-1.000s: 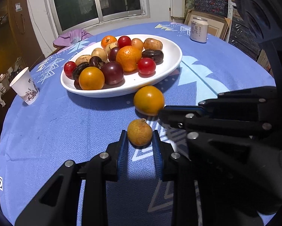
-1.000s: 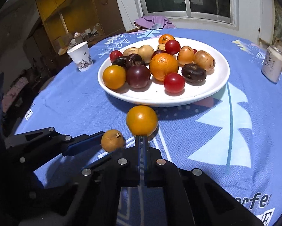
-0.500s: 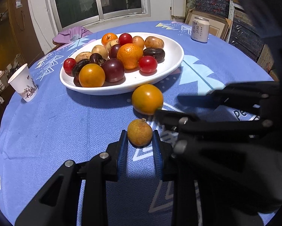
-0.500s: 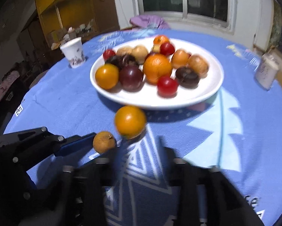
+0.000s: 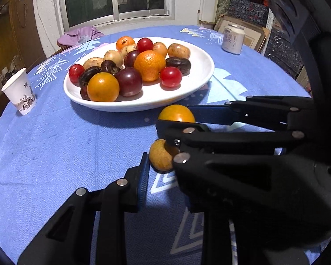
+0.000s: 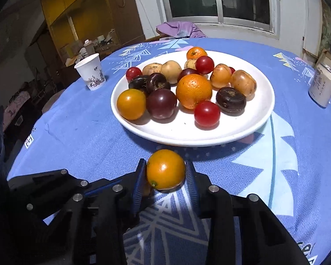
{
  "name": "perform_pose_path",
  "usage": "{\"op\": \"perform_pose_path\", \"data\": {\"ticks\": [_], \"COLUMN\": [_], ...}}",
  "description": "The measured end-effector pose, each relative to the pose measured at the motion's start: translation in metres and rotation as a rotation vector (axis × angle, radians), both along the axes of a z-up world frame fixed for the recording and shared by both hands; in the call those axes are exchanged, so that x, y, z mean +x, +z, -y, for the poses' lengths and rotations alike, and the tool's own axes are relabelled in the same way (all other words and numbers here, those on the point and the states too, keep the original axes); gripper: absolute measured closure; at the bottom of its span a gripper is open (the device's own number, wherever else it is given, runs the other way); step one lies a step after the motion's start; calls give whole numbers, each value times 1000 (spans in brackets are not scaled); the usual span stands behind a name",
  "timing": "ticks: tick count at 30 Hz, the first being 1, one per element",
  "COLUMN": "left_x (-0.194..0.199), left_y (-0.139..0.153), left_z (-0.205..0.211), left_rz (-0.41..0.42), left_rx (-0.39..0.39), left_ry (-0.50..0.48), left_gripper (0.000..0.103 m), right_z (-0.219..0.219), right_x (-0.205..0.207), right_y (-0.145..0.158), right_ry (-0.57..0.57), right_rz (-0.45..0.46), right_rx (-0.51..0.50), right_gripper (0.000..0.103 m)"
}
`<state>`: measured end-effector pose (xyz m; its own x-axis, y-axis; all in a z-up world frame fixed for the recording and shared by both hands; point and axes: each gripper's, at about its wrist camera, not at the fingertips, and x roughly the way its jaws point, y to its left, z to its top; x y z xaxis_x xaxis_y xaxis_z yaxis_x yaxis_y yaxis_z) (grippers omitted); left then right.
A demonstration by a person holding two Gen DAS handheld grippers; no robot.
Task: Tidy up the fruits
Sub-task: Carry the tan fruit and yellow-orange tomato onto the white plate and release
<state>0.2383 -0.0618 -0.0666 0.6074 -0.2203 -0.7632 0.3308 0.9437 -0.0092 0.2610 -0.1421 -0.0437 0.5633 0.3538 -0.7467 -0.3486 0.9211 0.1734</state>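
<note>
A small yellow-brown fruit [image 5: 160,154] lies on the blue tablecloth, and my left gripper [image 5: 163,165] is shut on it; its right finger is hidden behind the right gripper. Just beyond, a round orange-yellow fruit [image 6: 165,170] sits in front of the white plate [image 6: 209,139], which holds several fruits. My right gripper [image 6: 165,176] straddles this fruit, its jaws closing, and both blue pads touch its sides. In the left wrist view the right gripper [image 5: 178,120] crosses from the right and covers part of the orange-yellow fruit [image 5: 176,112].
A paper cup [image 6: 91,72] stands left of the plate and a drink can [image 6: 322,86] at the far right. A purple cloth [image 6: 181,29] lies past the table's far edge, under the window. Bare tablecloth [image 5: 55,150] stretches to the left.
My right gripper opened, moved forward around the orange-yellow fruit and closed in on its sides. The left gripper kept still on the small fruit.
</note>
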Motion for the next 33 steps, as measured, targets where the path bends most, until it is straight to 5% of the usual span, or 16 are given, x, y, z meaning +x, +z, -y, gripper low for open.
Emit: {"op": "perform_pose_path", "data": {"ticks": [9, 17, 24, 33], "left_x": [-8, 66, 135, 157], "left_y": [33, 95, 73, 44], "left_z": [-2, -26, -42, -43], "left_rz": [126, 221, 120, 79], "left_rx": [-41, -23, -19, -15], "left_ry": [4, 166, 247, 244], "left_gripper": [77, 77, 77, 76], "right_z": [54, 58, 32, 32], "right_x": [-7, 50, 89, 102], "right_y": [42, 85, 52, 28], "right_ry": [-113, -153, -122, -143], "right_rz": [98, 161, 109, 81], "right_rx": [151, 86, 17, 3], "right_gripper": [66, 66, 66, 65]}}
